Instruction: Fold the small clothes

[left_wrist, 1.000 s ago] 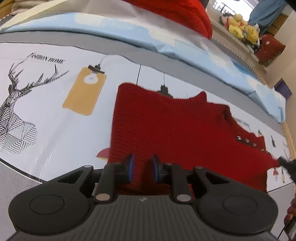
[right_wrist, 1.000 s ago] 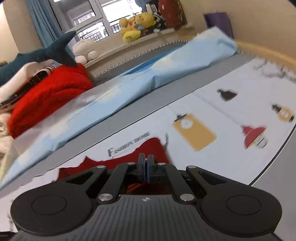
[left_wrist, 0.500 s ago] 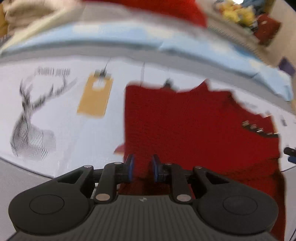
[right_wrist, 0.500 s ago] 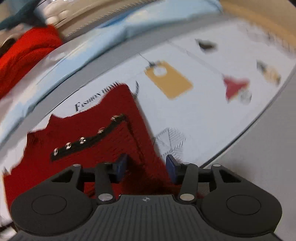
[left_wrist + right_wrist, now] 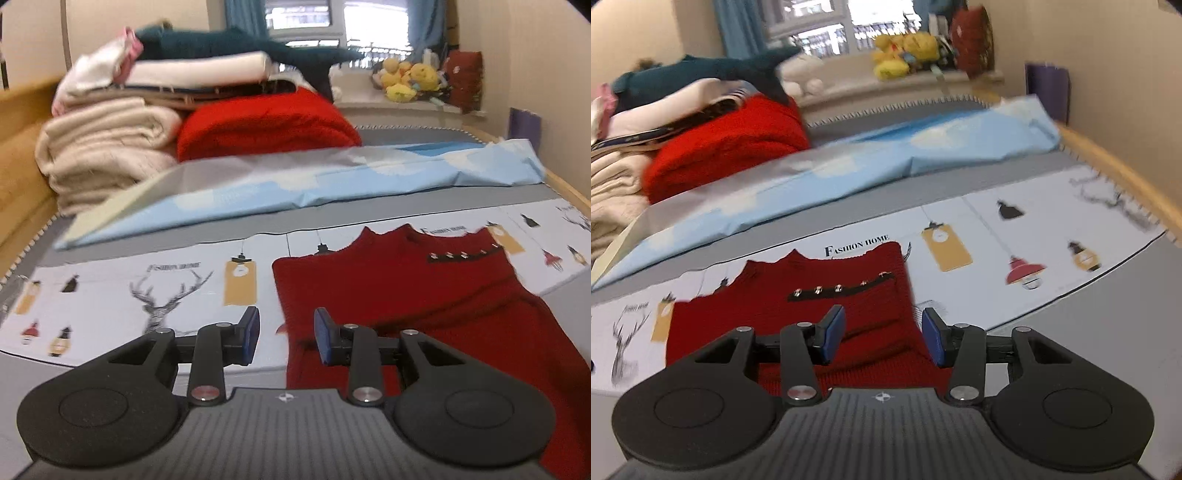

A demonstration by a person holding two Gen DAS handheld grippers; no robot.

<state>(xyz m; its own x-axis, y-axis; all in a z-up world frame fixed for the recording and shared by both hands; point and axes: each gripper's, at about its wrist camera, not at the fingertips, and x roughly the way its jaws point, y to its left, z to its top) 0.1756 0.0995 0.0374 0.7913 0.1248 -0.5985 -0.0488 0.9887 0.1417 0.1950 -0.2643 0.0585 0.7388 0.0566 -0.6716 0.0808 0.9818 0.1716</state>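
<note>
Red knit sweater (image 5: 406,291) lies flat on the printed mat (image 5: 110,295), collar at twelve o'clock toward the window, a black strip with metal studs (image 5: 842,286) across its right shoulder; the hem end runs off the mat's near edge toward six o'clock. Judging by the flat, unfolded spread, the folding is between steps, with no cloth lifted. The left gripper (image 5: 284,334) hangs above the sweater's left edge, jaws opening, partly apart, nothing between them. The right gripper (image 5: 882,336) hovers over the right edge, jaws about half apart and empty. The next move probably calls for both to drop onto the side edges or the hem and pinch knit cleanly, without catching the mat.

Beyond the mat at twelve o'clock lies a light blue sheet (image 5: 332,184). At ten o'clock sits a pile of folded clothes (image 5: 110,147) with a bright red bundle (image 5: 266,125) beside it. Plush toys (image 5: 905,51) line the windowsill. None of it crowds the sweater.
</note>
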